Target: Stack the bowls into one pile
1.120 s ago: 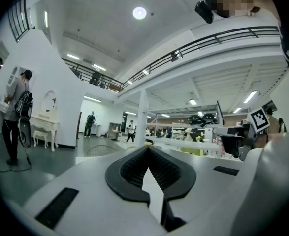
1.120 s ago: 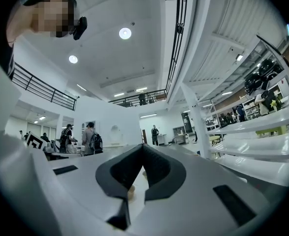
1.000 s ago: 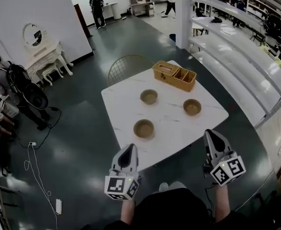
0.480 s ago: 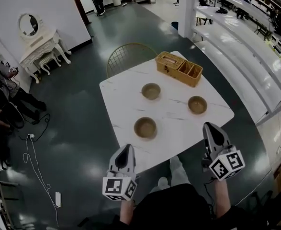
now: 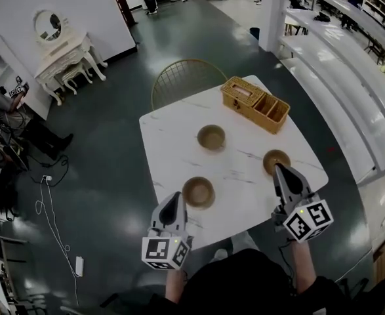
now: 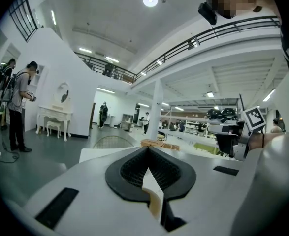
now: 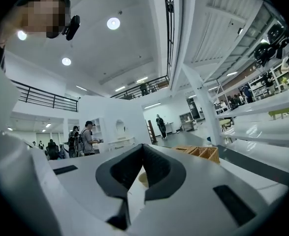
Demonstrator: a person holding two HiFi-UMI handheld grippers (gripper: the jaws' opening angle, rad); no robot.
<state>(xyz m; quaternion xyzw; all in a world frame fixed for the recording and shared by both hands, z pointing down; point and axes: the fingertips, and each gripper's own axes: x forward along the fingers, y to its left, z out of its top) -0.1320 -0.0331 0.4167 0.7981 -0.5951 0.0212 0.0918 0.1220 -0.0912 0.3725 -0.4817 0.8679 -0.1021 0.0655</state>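
Three tan bowls stand apart on the white marble table (image 5: pixel 172 143): a far bowl (image 5: pixel 211 137), a near-left bowl (image 5: pixel 198 191) and a right bowl (image 5: pixel 275 159). My left gripper (image 5: pixel 173 203) hovers at the table's near edge, just short of the near-left bowl, jaws shut and empty. My right gripper (image 5: pixel 281 172) is shut and empty, and its tip covers the near rim of the right bowl. In the right gripper view a bit of bowl (image 7: pixel 142 180) shows behind the closed jaws (image 7: pixel 143 147). The left gripper view shows closed jaws (image 6: pixel 147 150) level with the tabletop.
A wicker basket (image 5: pixel 255 104) with compartments sits at the table's far right corner. A wire chair (image 5: pixel 181 84) stands behind the table. A white dresser (image 5: pixel 64 61) and a person (image 5: pixel 8 107) are at the left, cables (image 5: pixel 48 202) on the floor, and white shelving (image 5: pixel 349 58) at the right.
Both grippers have come forward toward the table. The left tip now reaches the table's near edge, and the right tip now overlaps the right bowl.
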